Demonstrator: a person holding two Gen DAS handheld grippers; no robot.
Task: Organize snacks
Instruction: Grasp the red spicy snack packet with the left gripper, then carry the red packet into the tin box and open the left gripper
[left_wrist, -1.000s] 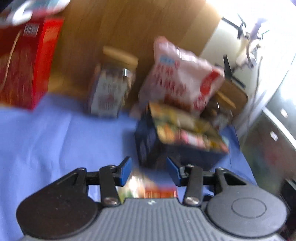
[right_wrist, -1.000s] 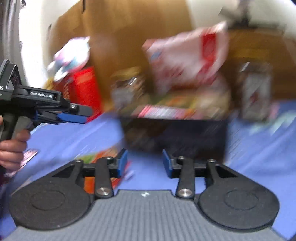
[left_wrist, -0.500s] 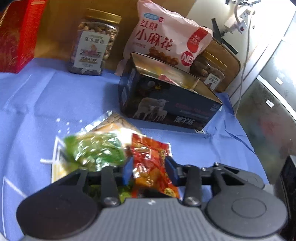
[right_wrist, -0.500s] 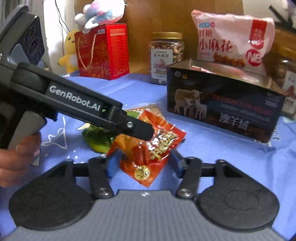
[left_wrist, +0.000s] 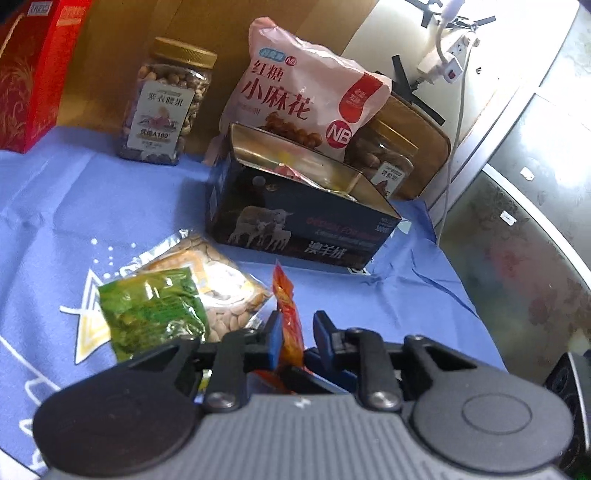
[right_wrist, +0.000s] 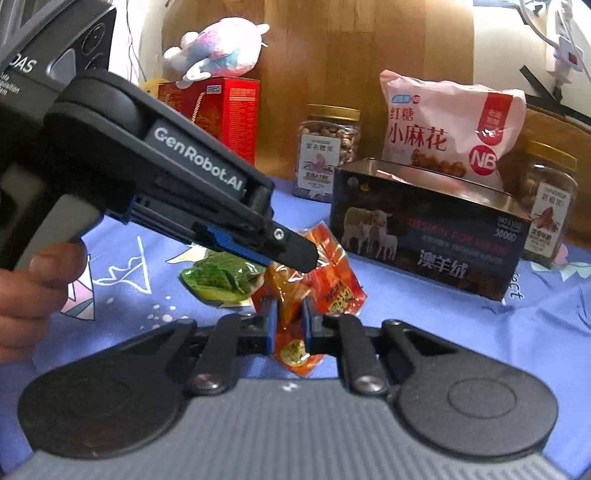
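A red-orange snack packet (right_wrist: 314, 273) stands on edge on the blue cloth. My right gripper (right_wrist: 288, 325) is shut on its lower part. My left gripper (left_wrist: 295, 339) straddles the same packet (left_wrist: 290, 325), its jaws a little apart with a gap on the right side; it also shows in the right wrist view (right_wrist: 291, 251) over the packet's top. A green packet (left_wrist: 151, 314) and a nut packet (left_wrist: 218, 288) lie to the left. The open dark tin (left_wrist: 303, 218) stands behind, with snacks inside.
Two nut jars (left_wrist: 166, 107) (right_wrist: 550, 214), a pink snack bag (left_wrist: 303, 99) and a red gift box (left_wrist: 29, 74) stand along the back by the wooden board. A plush toy (right_wrist: 218, 55) sits on the red box. The table edge falls off at right.
Both grippers came down from the tin to the packets. The right jaws closed on the red-orange packet and stood it on edge; the left jaws narrowed around it.
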